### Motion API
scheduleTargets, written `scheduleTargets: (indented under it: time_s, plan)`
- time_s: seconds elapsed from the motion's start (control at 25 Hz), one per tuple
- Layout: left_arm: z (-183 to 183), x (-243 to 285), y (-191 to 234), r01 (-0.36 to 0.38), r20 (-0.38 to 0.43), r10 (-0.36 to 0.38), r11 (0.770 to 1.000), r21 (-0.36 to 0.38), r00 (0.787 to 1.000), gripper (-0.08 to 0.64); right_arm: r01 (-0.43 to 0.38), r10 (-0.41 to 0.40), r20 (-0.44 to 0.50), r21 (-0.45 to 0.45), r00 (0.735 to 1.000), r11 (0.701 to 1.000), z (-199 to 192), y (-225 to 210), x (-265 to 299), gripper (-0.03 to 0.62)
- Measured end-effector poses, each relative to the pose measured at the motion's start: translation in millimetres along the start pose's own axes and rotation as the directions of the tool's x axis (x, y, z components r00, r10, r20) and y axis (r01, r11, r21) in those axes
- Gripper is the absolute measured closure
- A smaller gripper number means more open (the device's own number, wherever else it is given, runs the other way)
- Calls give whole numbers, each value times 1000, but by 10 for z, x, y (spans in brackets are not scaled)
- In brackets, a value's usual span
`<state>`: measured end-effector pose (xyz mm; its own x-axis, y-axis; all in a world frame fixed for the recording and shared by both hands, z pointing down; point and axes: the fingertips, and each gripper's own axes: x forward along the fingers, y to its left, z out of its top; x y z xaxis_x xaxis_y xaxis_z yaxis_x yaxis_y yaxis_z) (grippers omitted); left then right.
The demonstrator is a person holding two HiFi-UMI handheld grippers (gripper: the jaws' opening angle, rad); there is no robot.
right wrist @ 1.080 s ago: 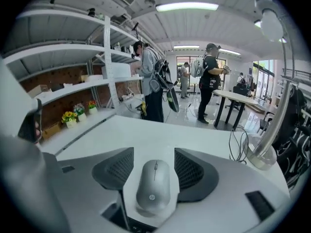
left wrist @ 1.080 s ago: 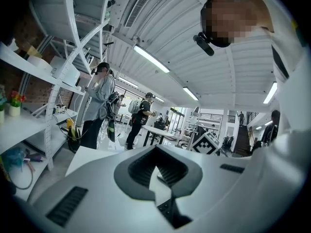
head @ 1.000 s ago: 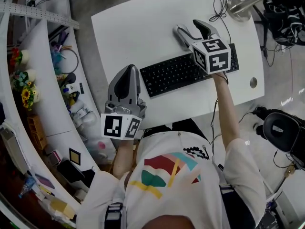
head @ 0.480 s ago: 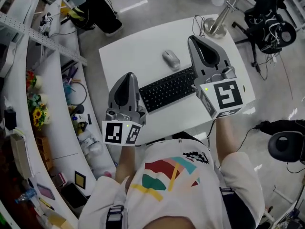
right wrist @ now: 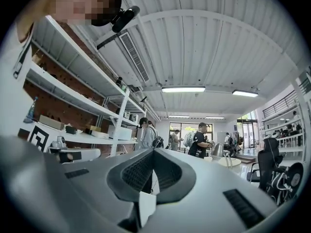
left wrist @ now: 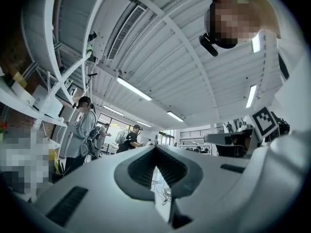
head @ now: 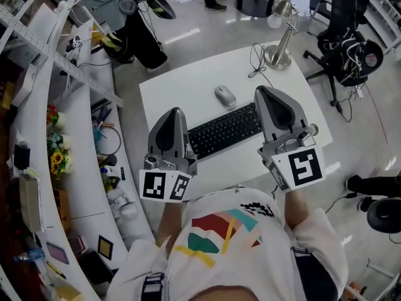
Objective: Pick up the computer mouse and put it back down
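**Jaws.** Left gripper [left wrist: 155,149]: jaws pressed together at the tips, with nothing between them. Right gripper [right wrist: 151,152]: jaws likewise pressed together, with nothing held. Both gripper views look out across the room at ceiling lights, shelving and standing people [right wrist: 199,140], not at the desk.

**Grippers, head view.** The left gripper [head: 171,114] sits left of centre, its tip over the left end of the keyboard [head: 225,130]. Its marker cube [head: 164,185] is at the table's near edge. The right gripper [head: 268,94] sits right of centre, its tip over the keyboard's right end, with its marker cube [head: 299,168] below it in the frame.

**Task item.** The computer mouse [head: 225,95] lies on the white table [head: 182,86] above centre of the frame, just past the keyboard's far edge. It is between the two gripper tips in the picture and neither gripper touches it.

**Surroundings.** A desk lamp [head: 281,39] stands at the table's corner, upper right of the frame.
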<state>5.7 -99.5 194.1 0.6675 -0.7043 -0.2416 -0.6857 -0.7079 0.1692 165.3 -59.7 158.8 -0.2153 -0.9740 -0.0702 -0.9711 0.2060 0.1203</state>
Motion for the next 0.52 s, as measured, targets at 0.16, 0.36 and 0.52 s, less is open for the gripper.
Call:
scheduleTargets:
  time_s: [0.16, 0.36, 0.52]
  plan:
    - [66, -79, -9, -13, 15, 13, 1000, -2, 1000, 515, -18, 18, 21, -21, 1000, 1000, 90, 86, -60, 580]
    - [103, -148, -19, -18, 25, 18, 1000, -12, 1000, 514, -30, 31, 32, -18, 999, 999, 120, 161, -87, 580]
    - [145, -166, -26, -19, 28, 19, 1000, -13, 999, 514, -51, 51, 40, -5, 998, 999, 145, 189, -100, 580]
